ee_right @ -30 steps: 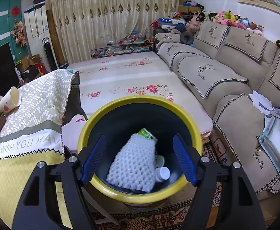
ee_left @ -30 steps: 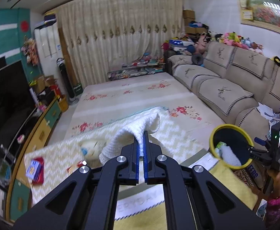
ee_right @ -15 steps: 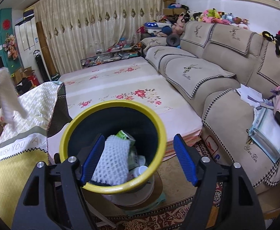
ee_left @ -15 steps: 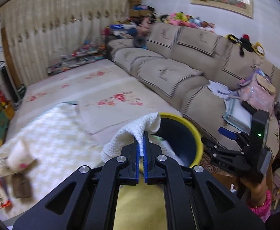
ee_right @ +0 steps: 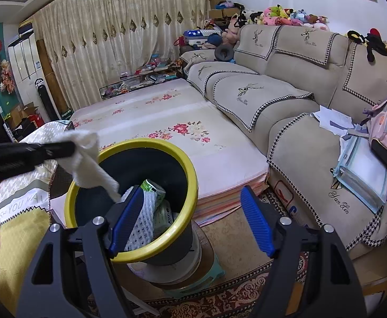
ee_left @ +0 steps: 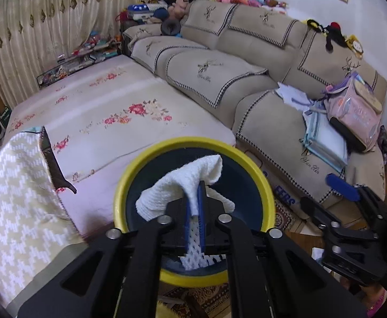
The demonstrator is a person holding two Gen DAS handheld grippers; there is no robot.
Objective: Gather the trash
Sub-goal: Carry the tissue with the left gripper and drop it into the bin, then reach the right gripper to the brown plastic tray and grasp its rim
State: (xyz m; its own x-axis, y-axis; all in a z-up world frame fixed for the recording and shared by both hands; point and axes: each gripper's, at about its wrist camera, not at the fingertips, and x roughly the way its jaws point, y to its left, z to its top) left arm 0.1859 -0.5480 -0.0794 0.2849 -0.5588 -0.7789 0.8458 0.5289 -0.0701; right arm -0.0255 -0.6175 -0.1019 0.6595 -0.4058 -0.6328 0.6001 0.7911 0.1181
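Observation:
My left gripper (ee_left: 195, 201) is shut on a white paper towel (ee_left: 185, 182) and holds it over the mouth of a black bin with a yellow rim (ee_left: 145, 159). In the right wrist view the towel (ee_right: 87, 159) hangs from the left gripper over the bin's left rim (ee_right: 190, 175). The bin holds a white foam net (ee_right: 143, 222) and a green wrapper (ee_right: 153, 188). My right gripper (ee_right: 193, 222) is open and empty, just right of the bin, above the floor.
The bin stands on a stool (ee_right: 206, 273) over a patterned rug. A table with a yellow and chevron cloth (ee_left: 16, 185) is on the left. A floral mat (ee_right: 167, 132) lies behind the bin, and a beige sofa (ee_right: 286, 98) with papers and a pink bag is on the right.
My left gripper has swung right from above the table with the towel and now holds it over the bin. My right gripper has drawn back to the right of the bin.

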